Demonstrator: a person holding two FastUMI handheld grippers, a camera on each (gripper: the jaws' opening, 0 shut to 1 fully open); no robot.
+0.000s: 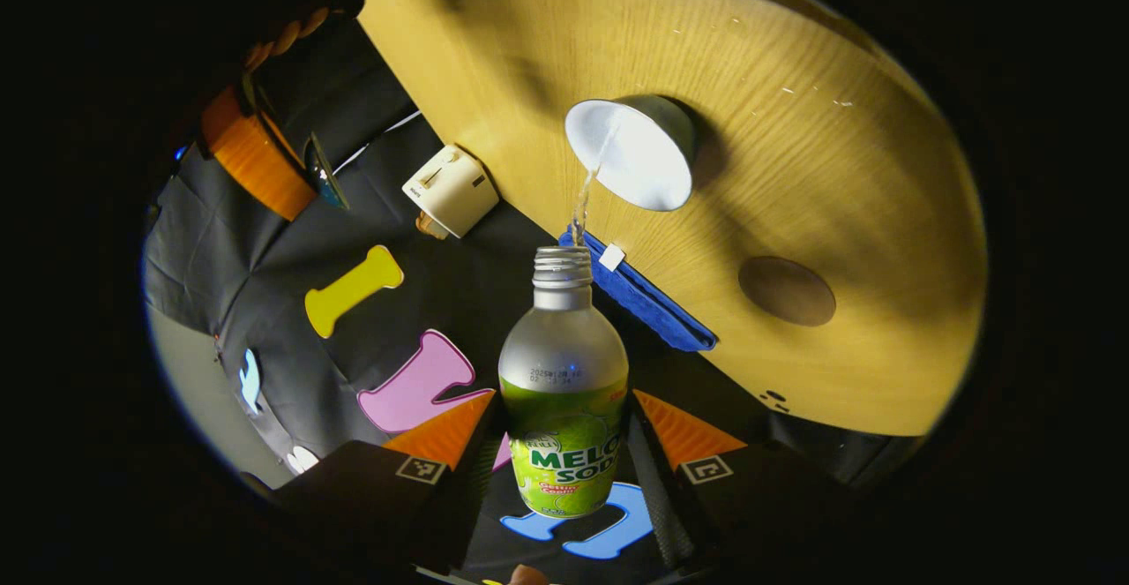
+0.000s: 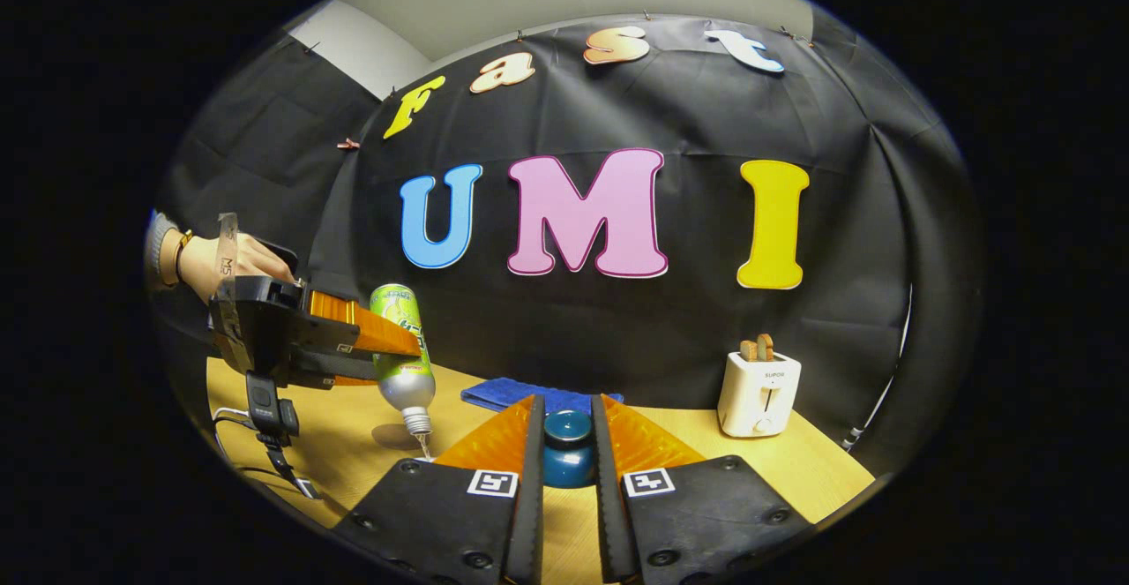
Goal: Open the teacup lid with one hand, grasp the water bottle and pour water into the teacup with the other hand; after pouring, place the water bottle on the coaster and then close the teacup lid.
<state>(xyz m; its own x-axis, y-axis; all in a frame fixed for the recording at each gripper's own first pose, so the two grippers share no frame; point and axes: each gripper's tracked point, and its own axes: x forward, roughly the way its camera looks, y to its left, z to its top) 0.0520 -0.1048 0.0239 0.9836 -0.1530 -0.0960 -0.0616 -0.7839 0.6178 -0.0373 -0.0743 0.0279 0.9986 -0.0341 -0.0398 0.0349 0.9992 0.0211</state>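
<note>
My left gripper [image 1: 564, 431] is shut on a melon soda bottle [image 1: 564, 391], which is uncapped and tipped toward the table. A thin stream of water runs from its mouth into the open teacup [image 1: 628, 153], white inside, on the wooden table [image 1: 838, 170]. A round brown coaster [image 1: 787, 290] lies bare beside the cup. In the right gripper view my right gripper [image 2: 566, 431] is shut on the dark teal lid [image 2: 567, 461], held above the table. The left gripper [image 2: 353, 338] holds the tilted bottle [image 2: 401, 347] at the left, mouth down.
A folded blue cloth [image 2: 516, 393] lies at the table's back edge, and a white toaster [image 2: 758, 391] with bread stands at the right. A hand [image 2: 220, 263] holds the left gripper, with a cable trailing below. The right gripper [image 1: 256, 157] hangs off the table's far side.
</note>
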